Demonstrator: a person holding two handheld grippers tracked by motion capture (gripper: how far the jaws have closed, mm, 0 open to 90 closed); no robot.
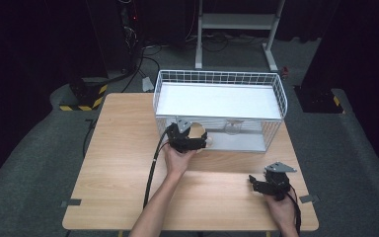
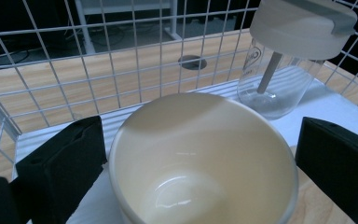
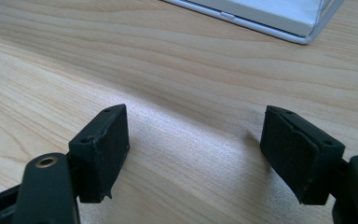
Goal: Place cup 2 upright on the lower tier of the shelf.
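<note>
Sitting glossy cream round bowl (image 2: 200, 158) inside white wire rack (image 2: 135, 60).

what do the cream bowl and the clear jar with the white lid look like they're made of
The cream round bowl looks like glazed ceramic, possibly melamine: smooth and opaque, with soft glints inside. The clear jar is glass or hard plastic, since the shelf shows through it; its matte white lid looks like plastic.

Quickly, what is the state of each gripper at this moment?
Left gripper: open, jaws either side of the cream ceramic bowl, not pressing it.
Right gripper: open, holding nothing, over the wooden table.
</note>
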